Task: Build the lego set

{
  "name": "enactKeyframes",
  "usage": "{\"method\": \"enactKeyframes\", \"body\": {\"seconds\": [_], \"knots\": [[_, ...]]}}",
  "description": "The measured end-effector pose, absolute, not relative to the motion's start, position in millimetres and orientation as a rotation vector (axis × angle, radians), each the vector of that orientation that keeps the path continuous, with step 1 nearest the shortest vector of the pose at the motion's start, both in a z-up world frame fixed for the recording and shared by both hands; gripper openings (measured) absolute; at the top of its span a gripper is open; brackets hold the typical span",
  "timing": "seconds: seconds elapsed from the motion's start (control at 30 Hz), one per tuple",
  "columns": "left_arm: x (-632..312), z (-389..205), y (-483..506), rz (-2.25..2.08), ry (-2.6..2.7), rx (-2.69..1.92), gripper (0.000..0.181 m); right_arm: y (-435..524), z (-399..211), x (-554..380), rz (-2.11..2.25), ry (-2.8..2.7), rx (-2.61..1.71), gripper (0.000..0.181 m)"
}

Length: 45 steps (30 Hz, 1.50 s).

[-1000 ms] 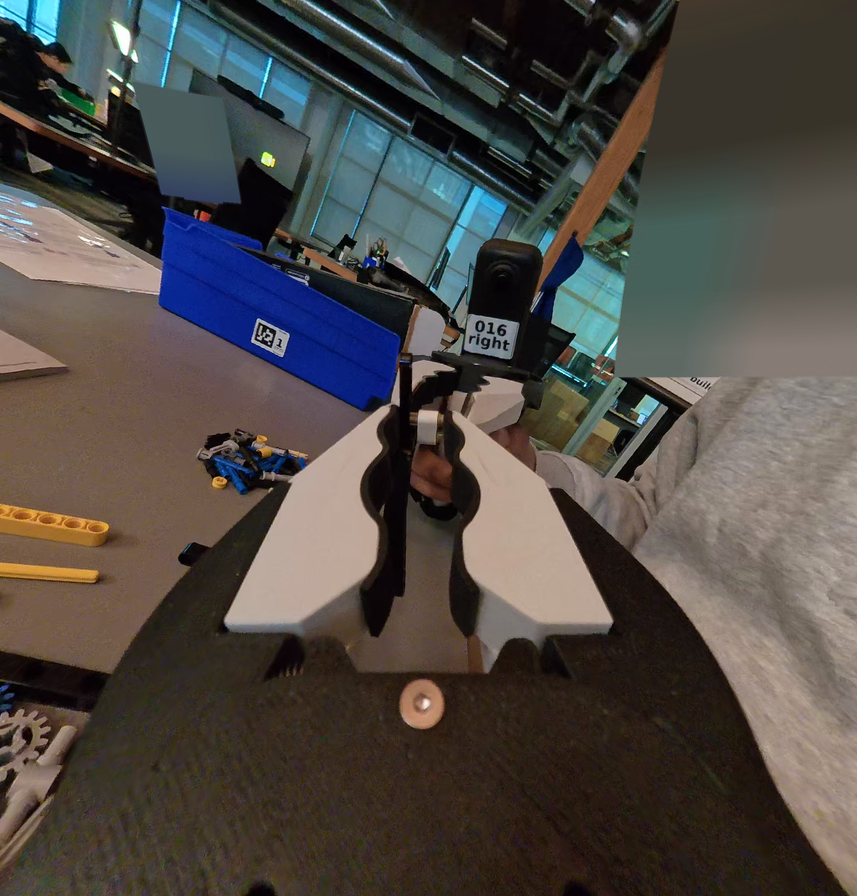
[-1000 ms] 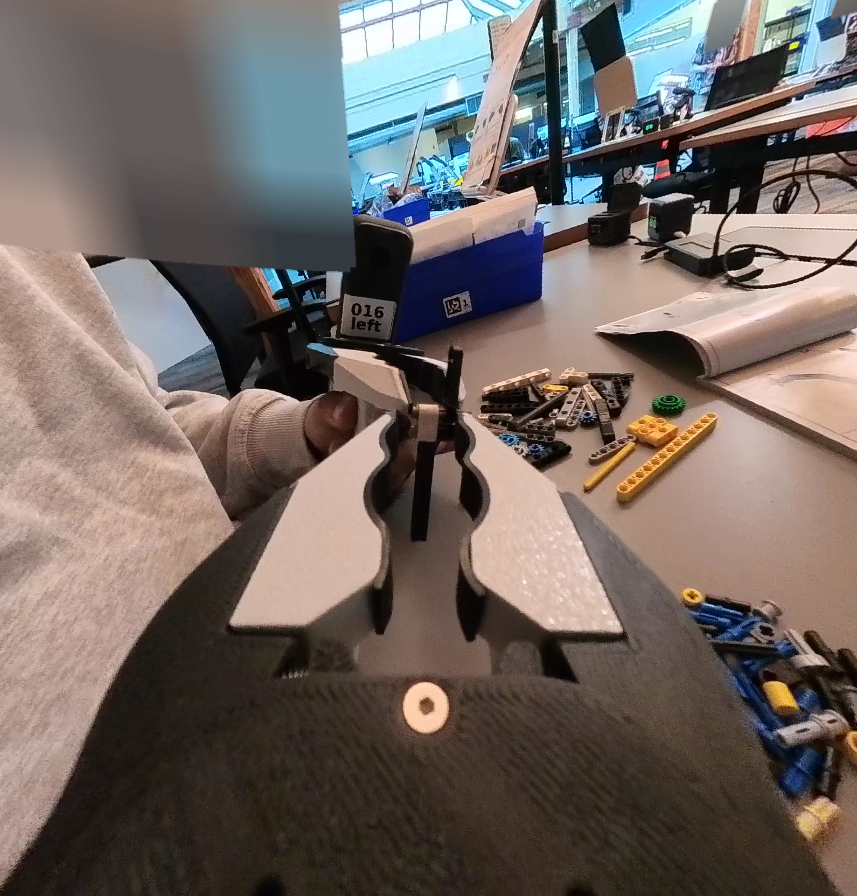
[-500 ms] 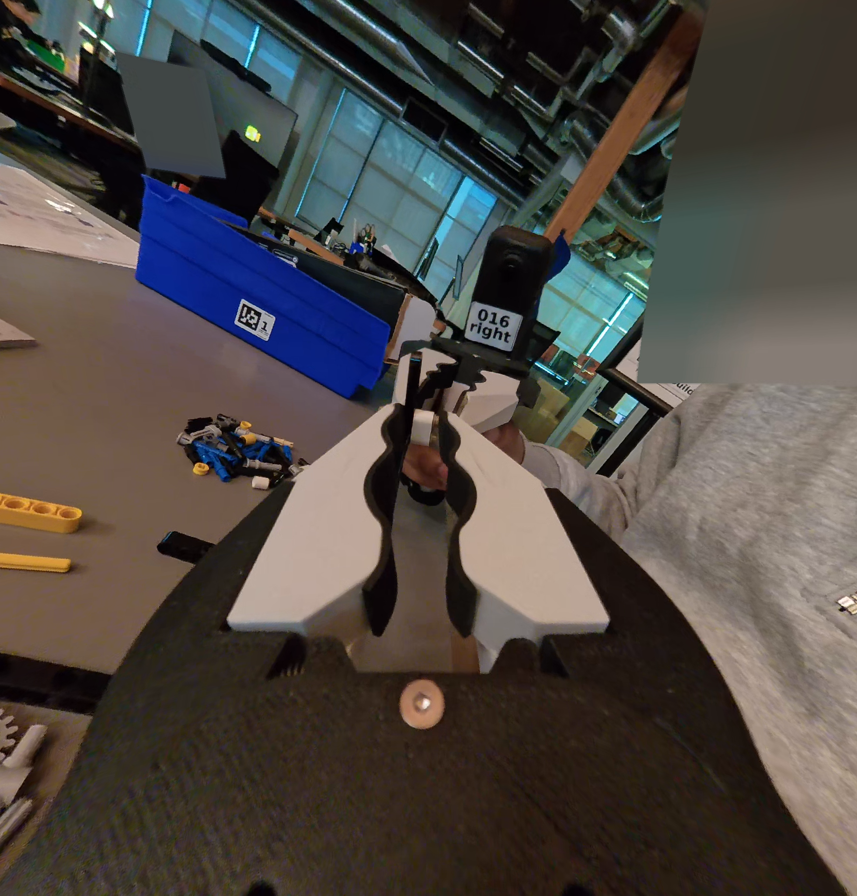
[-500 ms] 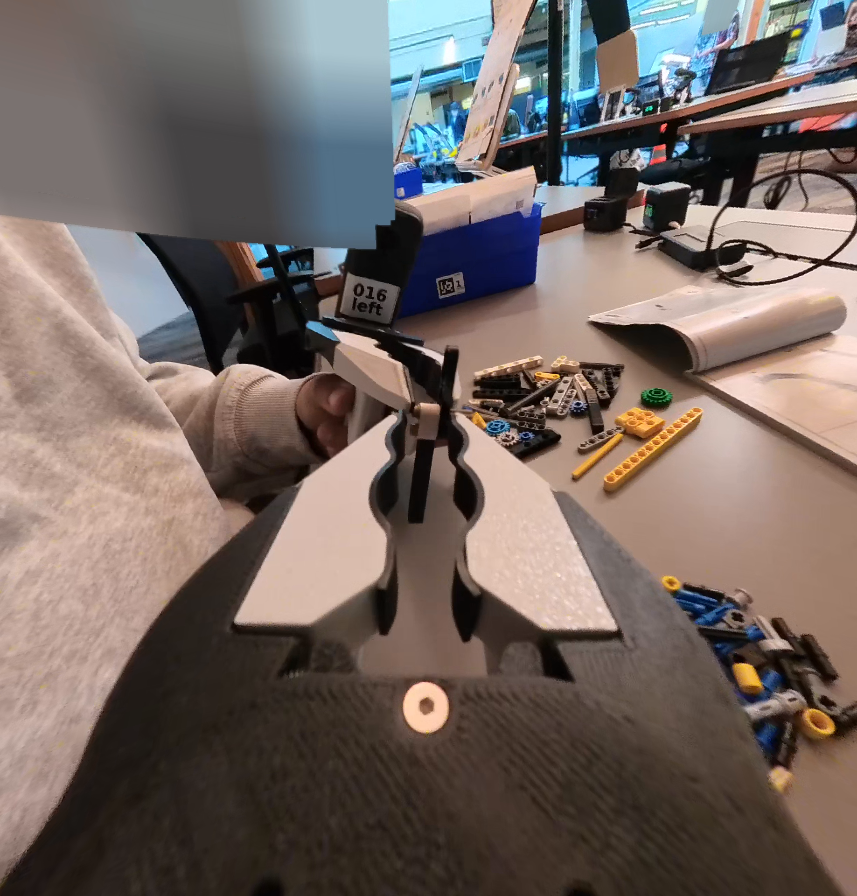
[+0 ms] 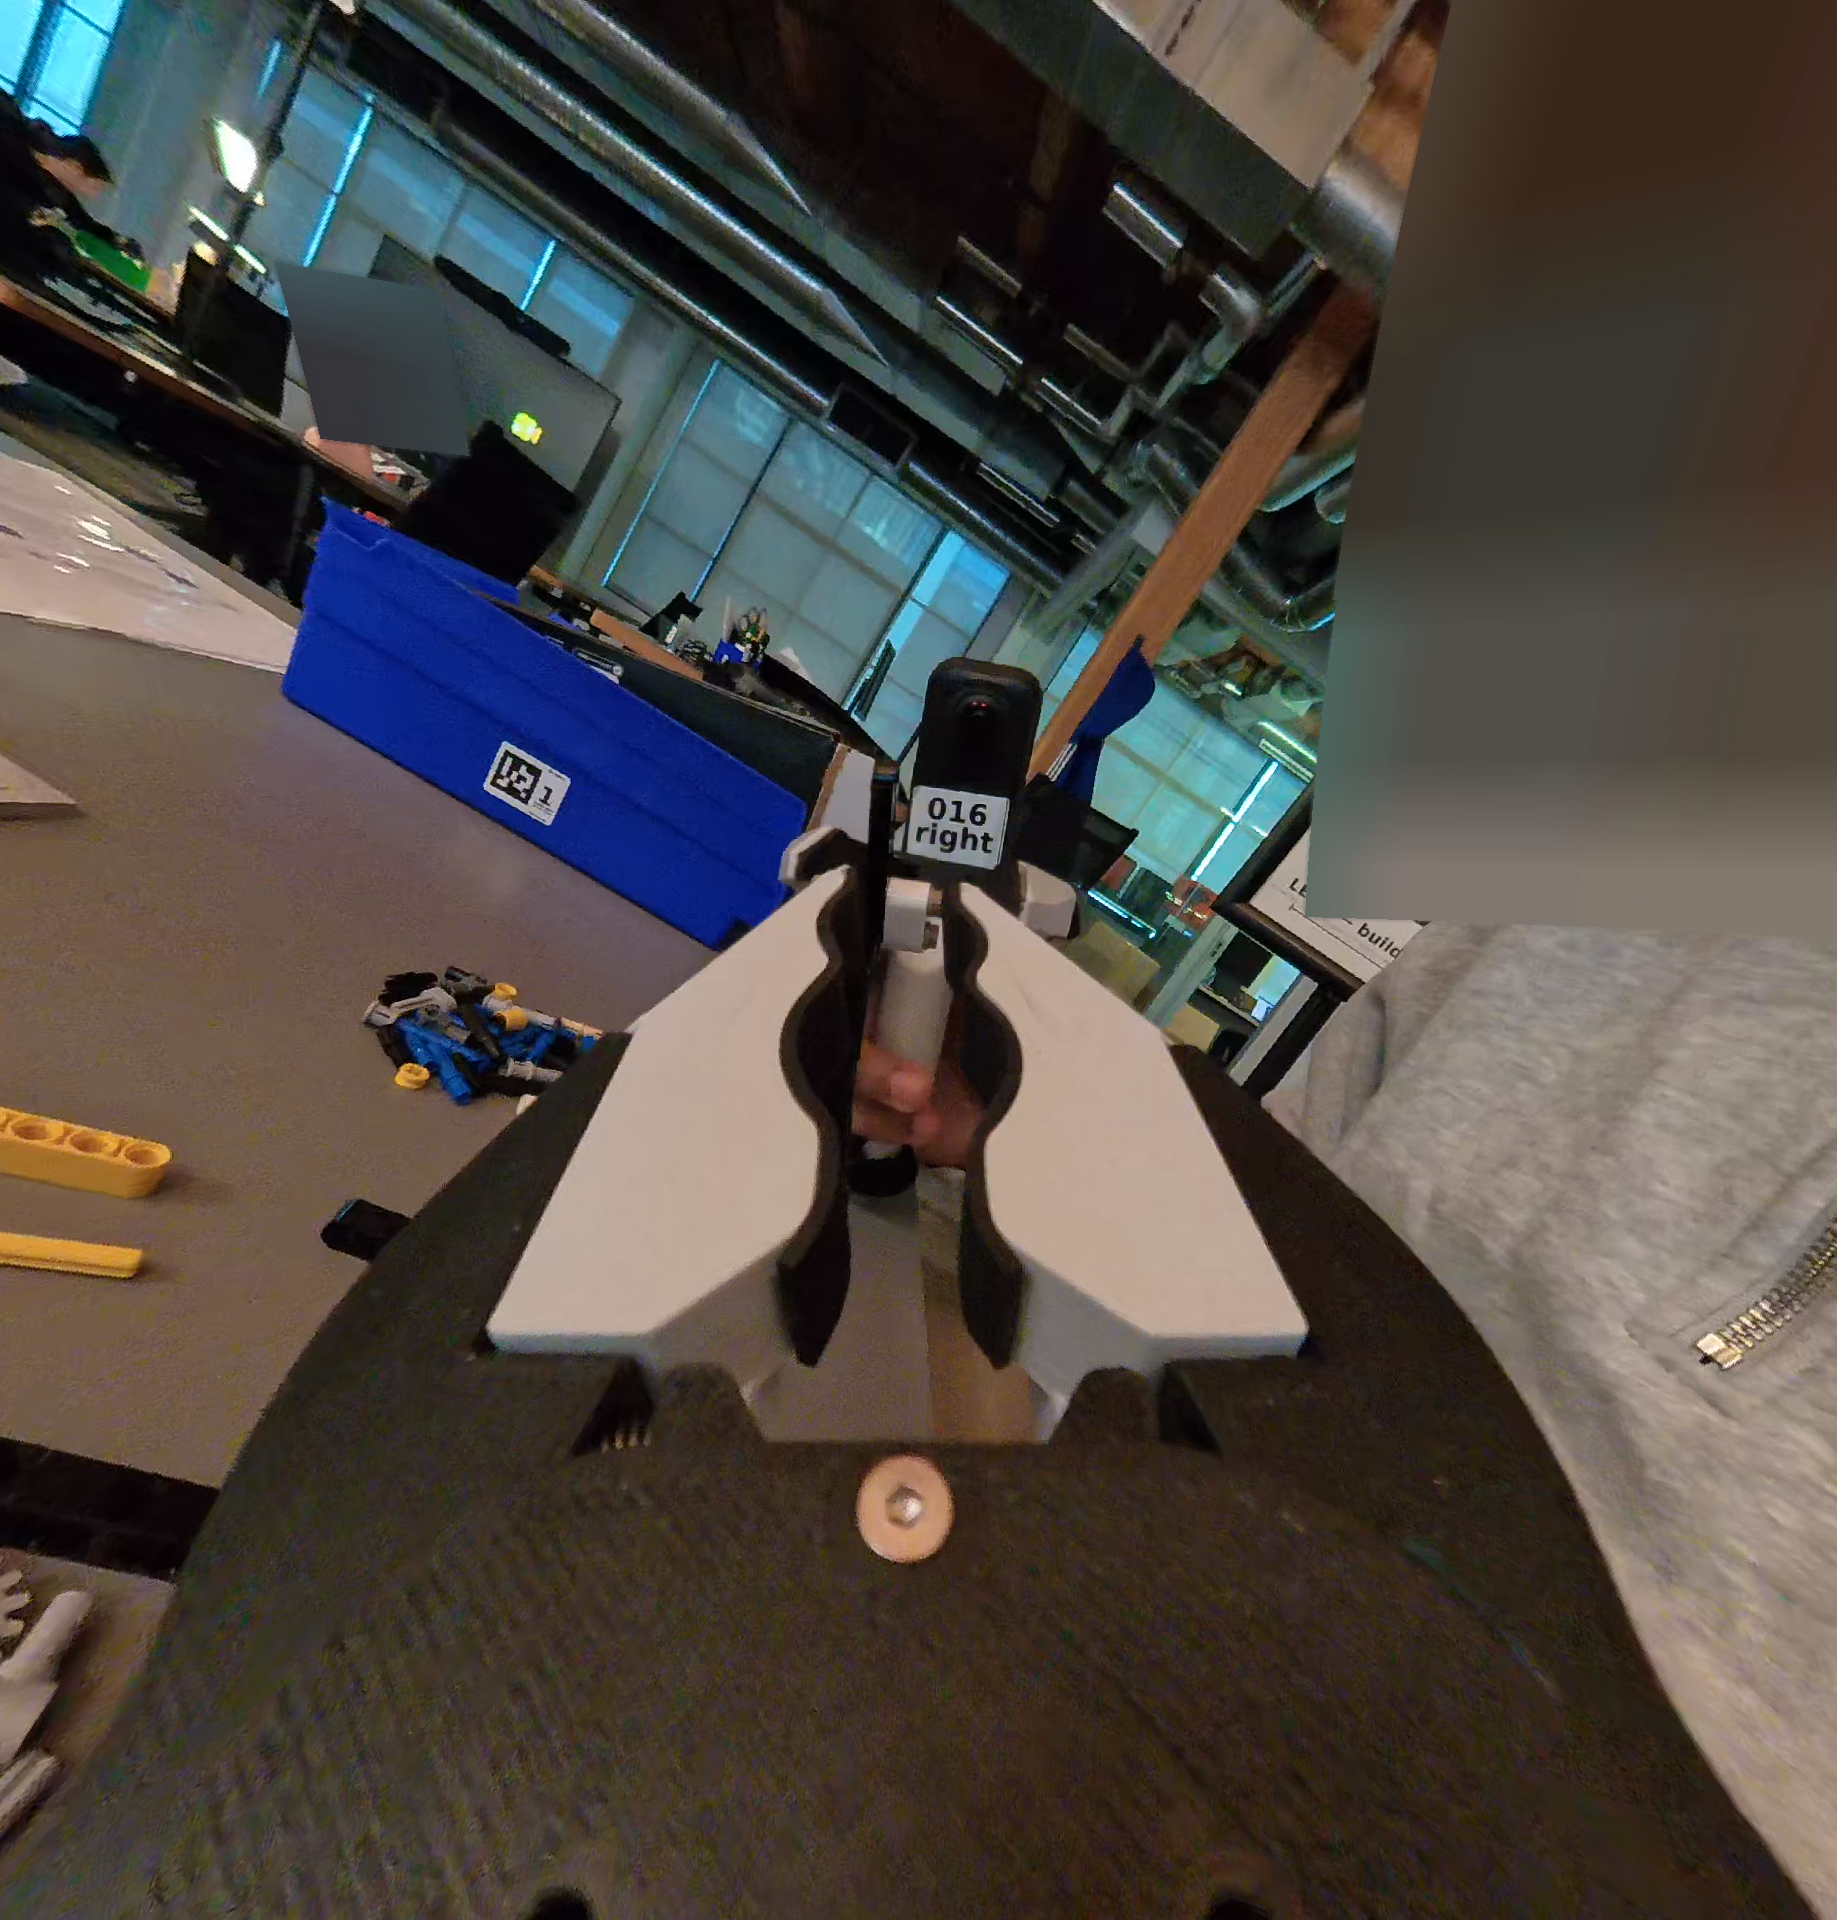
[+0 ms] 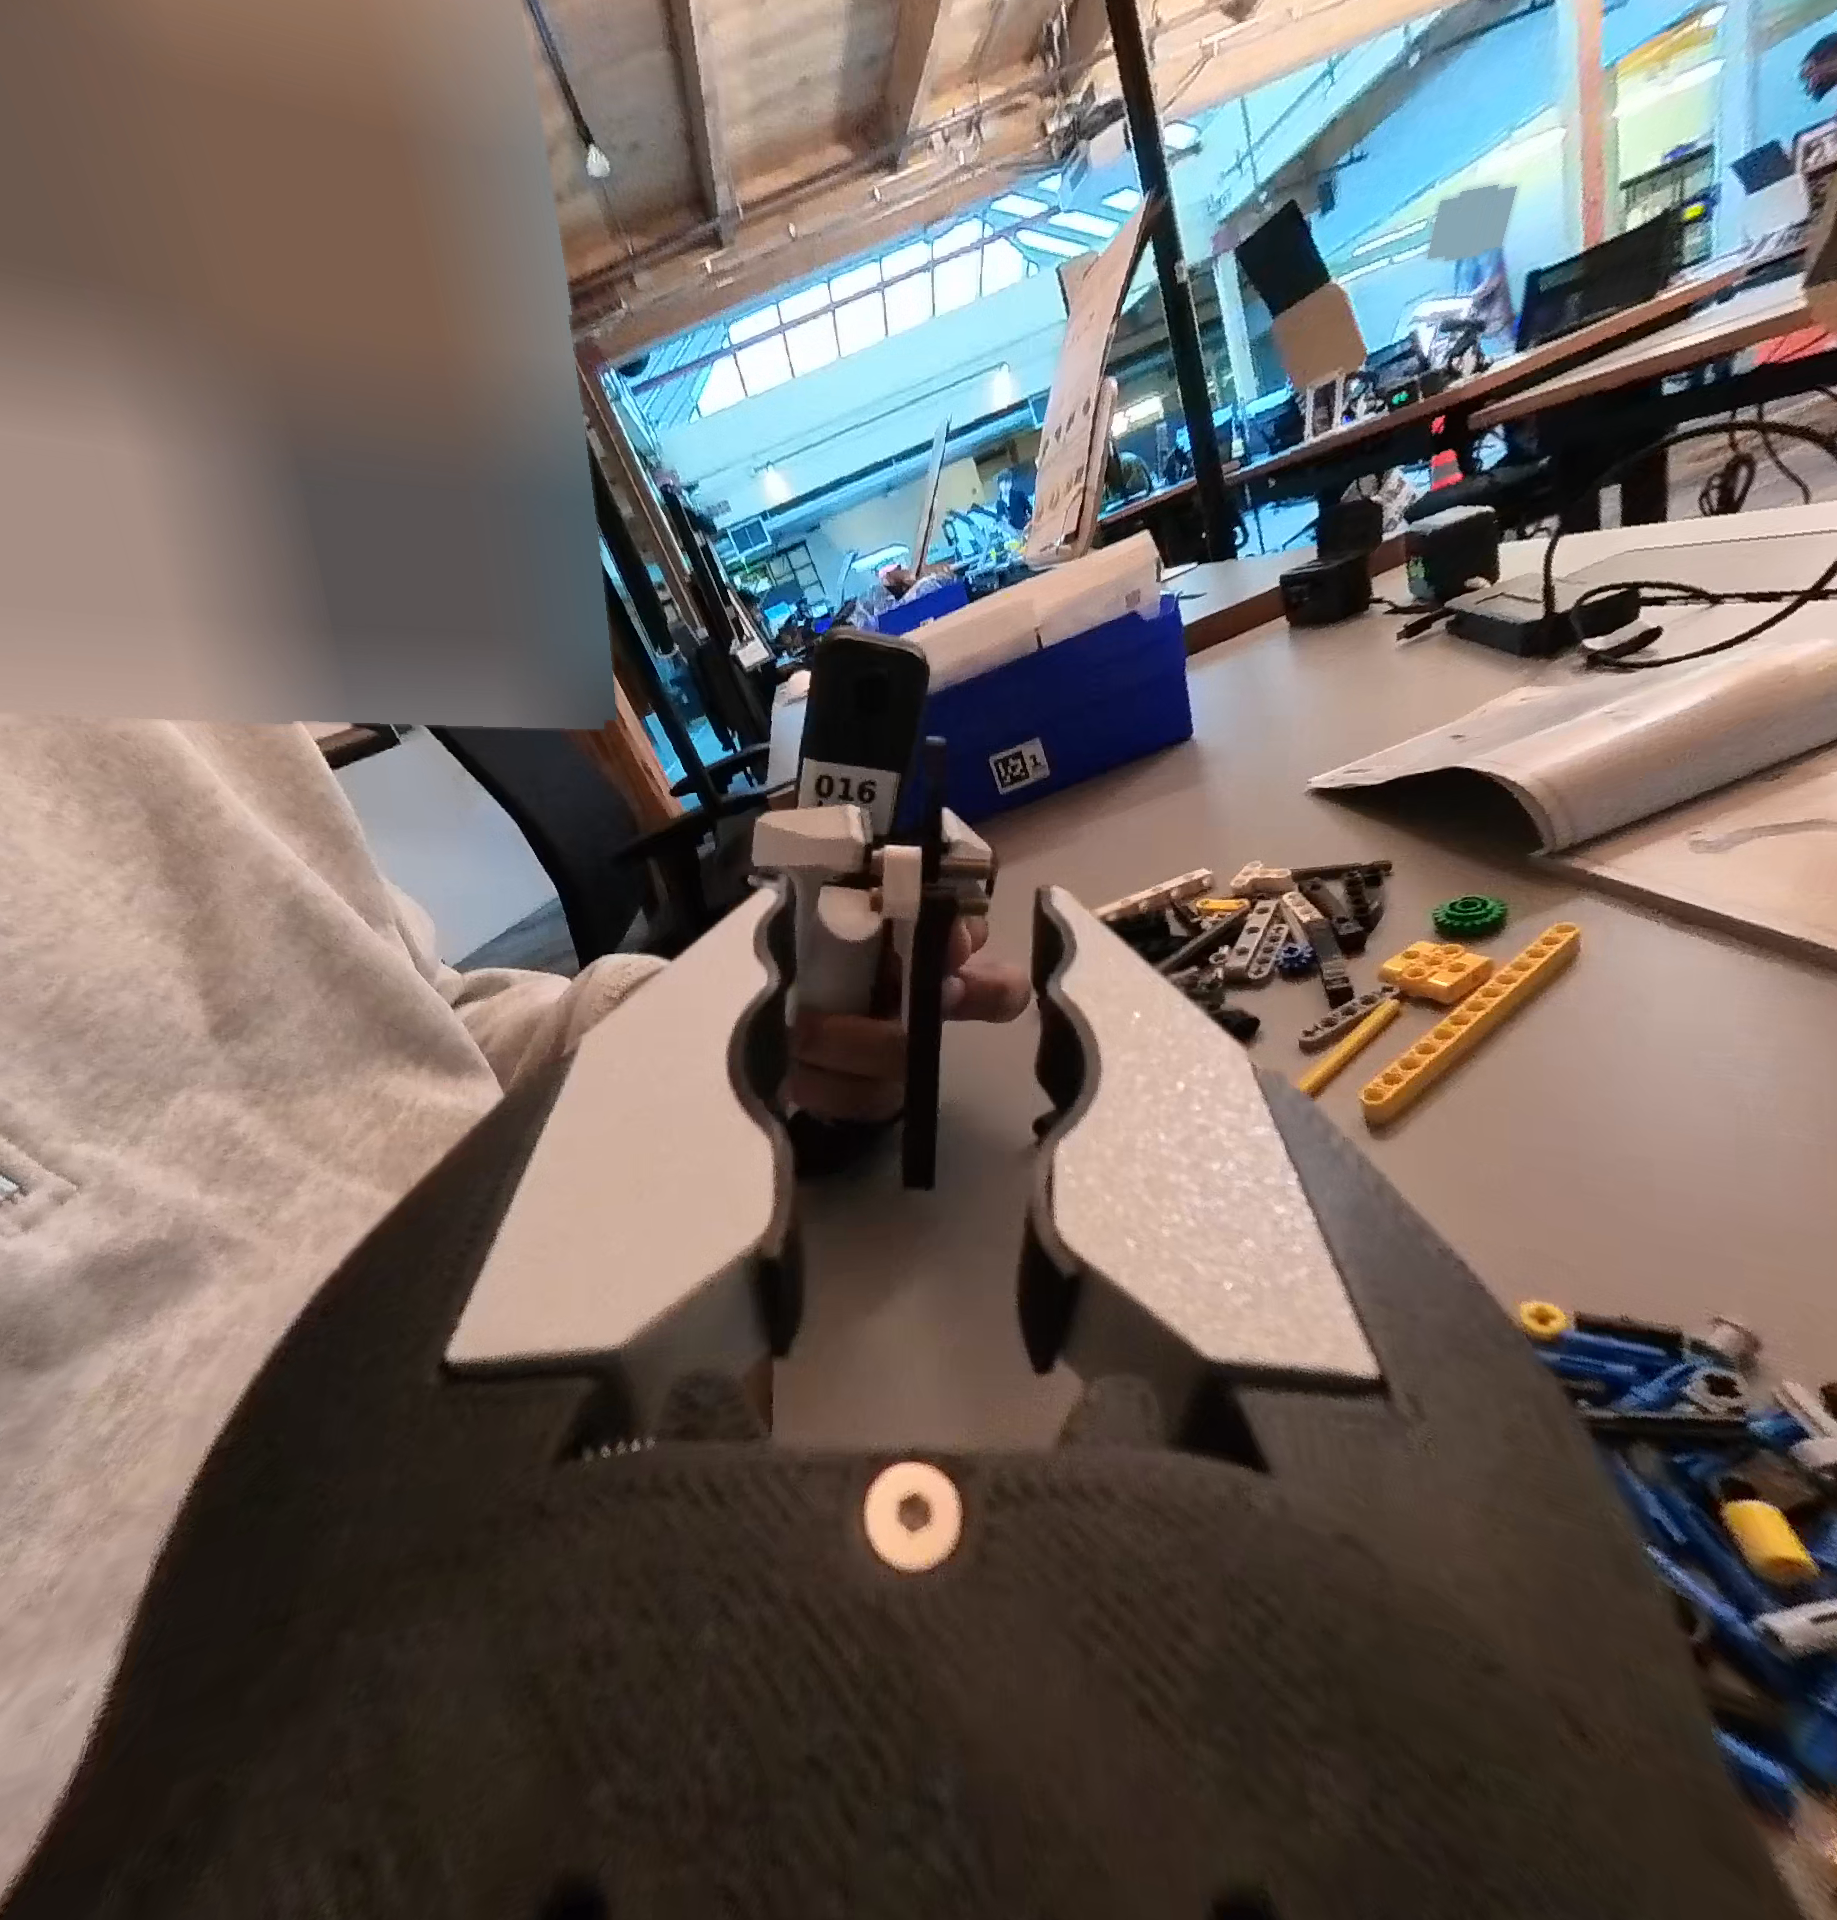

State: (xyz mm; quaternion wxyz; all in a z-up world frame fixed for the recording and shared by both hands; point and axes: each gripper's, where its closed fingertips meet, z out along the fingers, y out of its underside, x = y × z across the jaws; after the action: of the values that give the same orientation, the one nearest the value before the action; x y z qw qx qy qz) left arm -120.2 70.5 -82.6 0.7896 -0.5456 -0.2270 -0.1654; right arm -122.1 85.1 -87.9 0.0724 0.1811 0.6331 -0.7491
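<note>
In the left wrist view my left gripper (image 5: 898,906) is shut on a small white connector (image 5: 909,920) with a long black axle (image 5: 876,935) through it, held upright in the air. My right gripper (image 5: 929,878) faces it just beyond. In the right wrist view my right gripper (image 6: 909,909) is open, its jaws standing either side of the black axle (image 6: 924,987) without touching it. The white connector (image 6: 901,881) sits in the left gripper (image 6: 872,862) straight ahead.
A person in a grey sweater (image 5: 1620,1247) holds both grippers above a grey table (image 6: 1516,1195). On it lie a blue bin (image 6: 1059,686), a yellow beam (image 6: 1470,1023), a pile of grey and black beams (image 6: 1267,914), blue pins (image 6: 1724,1455) and an open booklet (image 6: 1620,748). Both grippers' tips are close together, under 4 cm apart. The yellow beam (image 6: 1470,1023) lies around 15 cm away from my right fingertips.
My right gripper has opened and let go of the black axle. The left gripper still holds the connector and axle, and both grippers have tilted upward.
</note>
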Motion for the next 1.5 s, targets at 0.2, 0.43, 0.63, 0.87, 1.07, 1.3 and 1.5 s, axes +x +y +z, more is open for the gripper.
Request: {"method": "enactKeyframes", "body": {"seconds": [0.2, 0.43, 0.63, 0.87, 1.07, 1.3, 1.5], "knots": [[-116.3, -87.8, 77.7, -0.311, -0.472, -1.236, 0.012, 80.6, -89.3, -118.1, -2.246, 1.926, 0.518, 0.043], [-113.4, -88.6, 81.5, -0.307, -0.464, -1.25, 0.012, 77.9, -90.3, -117.0, -2.239, 1.932, 0.516, 0.043], [-113.5, -87.1, 80.7, -0.297, -0.463, -1.248, 0.012, 79.0, -89.2, -118.6, -2.245, 1.916, 0.528, 0.043], [-109.6, -89.6, 85.0, -0.29, -0.45, -1.284, 0.011, 79.7, -88.9, -120.1, -2.254, 1.925, 0.532, 0.042], [-112.1, -91.2, 84.7, -0.295, -0.469, -1.282, 0.012, 81.9, -87.4, -122.1, -2.265, 1.912, 0.543, 0.042], [-118.8, -91.1, 80.8, -0.296, -0.51, -1.258, 0.012, 81.4, -89.3, -123.3, -2.258, 1.928, 0.554, 0.042], [-123.1, -93.6, 79.4, -0.321, -0.546, -1.25, 0.012, 83.9, -89.9, -127.3, -2.287, 1.98, 0.573, 0.041]]}}
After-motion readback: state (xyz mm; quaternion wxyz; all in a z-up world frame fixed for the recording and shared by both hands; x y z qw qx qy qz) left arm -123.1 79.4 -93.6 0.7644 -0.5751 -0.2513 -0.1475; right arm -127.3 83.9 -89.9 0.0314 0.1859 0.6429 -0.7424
